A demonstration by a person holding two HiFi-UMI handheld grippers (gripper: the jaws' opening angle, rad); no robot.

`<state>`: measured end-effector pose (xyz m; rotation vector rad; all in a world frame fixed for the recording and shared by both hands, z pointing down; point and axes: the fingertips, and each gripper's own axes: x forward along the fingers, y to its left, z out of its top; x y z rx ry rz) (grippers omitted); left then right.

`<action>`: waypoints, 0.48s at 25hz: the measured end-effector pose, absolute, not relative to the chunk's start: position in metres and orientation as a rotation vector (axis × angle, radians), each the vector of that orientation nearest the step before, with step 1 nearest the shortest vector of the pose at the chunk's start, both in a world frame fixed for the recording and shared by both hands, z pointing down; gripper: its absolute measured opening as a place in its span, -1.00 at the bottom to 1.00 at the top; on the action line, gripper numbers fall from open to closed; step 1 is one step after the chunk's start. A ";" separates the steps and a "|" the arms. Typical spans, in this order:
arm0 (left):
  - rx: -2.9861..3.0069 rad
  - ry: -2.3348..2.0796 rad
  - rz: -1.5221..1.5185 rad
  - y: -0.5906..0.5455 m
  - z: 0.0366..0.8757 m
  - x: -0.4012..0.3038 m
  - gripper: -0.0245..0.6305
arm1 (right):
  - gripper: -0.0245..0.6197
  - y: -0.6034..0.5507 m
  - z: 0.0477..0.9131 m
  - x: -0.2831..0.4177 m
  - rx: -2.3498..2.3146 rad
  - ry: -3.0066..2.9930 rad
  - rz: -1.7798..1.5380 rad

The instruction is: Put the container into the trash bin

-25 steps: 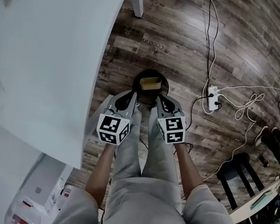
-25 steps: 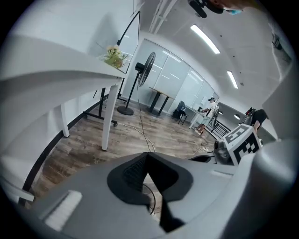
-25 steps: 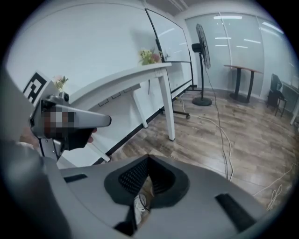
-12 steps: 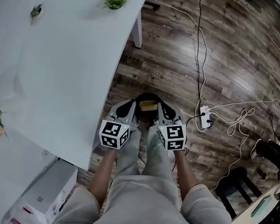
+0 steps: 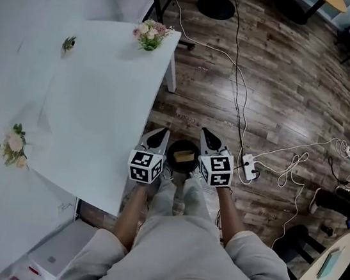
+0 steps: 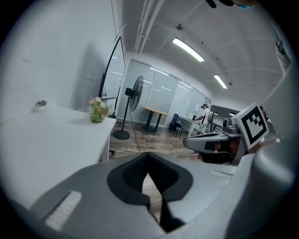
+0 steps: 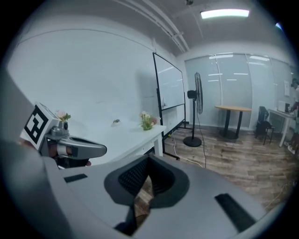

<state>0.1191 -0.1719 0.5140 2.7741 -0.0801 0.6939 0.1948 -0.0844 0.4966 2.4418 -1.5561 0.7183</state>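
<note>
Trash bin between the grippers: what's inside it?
The head view shows a yellowish container lying inside the round black trash bin. Anything under the container, and the bin's bottom, is covered.

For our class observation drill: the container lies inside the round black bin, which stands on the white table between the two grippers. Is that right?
No. The head view shows the bin standing on the wooden floor beside the white table, not on it. The container does lie inside it, between the left gripper and right gripper.
</note>
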 end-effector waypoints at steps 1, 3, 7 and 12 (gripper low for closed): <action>2.781 -0.082 0.685 -0.172 0.505 0.119 -0.90 | -0.88 -0.083 0.487 0.196 2.450 -1.555 0.702; 2.795 -0.088 0.666 -0.174 0.490 0.120 -0.90 | -0.88 -0.083 0.469 0.198 2.466 -1.553 0.670; 2.832 -0.092 0.645 -0.174 0.464 0.117 -0.90 | -0.88 -0.077 0.441 0.203 2.495 -1.544 0.622; 2.866 -0.111 0.630 -0.179 0.443 0.110 -0.90 | -0.88 -0.069 0.420 0.206 2.521 -1.525 0.580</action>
